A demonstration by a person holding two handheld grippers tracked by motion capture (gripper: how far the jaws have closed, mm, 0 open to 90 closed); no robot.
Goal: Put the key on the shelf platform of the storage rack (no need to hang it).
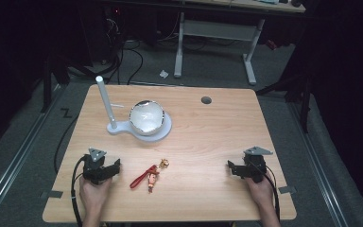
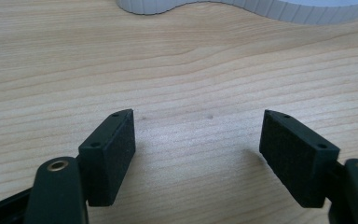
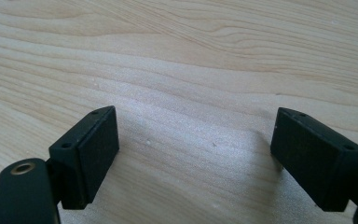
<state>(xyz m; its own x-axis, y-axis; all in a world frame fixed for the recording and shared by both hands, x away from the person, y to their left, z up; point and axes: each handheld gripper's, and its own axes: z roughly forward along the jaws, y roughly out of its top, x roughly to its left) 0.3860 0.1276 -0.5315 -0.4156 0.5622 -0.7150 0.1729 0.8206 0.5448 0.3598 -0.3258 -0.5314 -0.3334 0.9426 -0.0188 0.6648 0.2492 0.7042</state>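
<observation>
Work hasn't really kicked off: both tongs, left (image 1: 115, 165) and right (image 1: 231, 166), sit wide and empty on the counter (image 1: 208, 142), keychain (image 1: 150, 176) untouched between them.

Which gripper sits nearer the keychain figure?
The left gripper: the keychain figure lies just beside it, while the right gripper rests farther off.

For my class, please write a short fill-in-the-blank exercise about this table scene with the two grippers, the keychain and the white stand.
1. Both the left gripper and the right gripper have their jaws ____.
2. The keychain with the red strap lies nearer to the ____ gripper.
3. The bowl rests on the white stand, to the ____ of its upright post in the high view.
4. Between the jaws of each gripper there is nothing but the bare ____.

Missing words: open; left; right; table
</observation>
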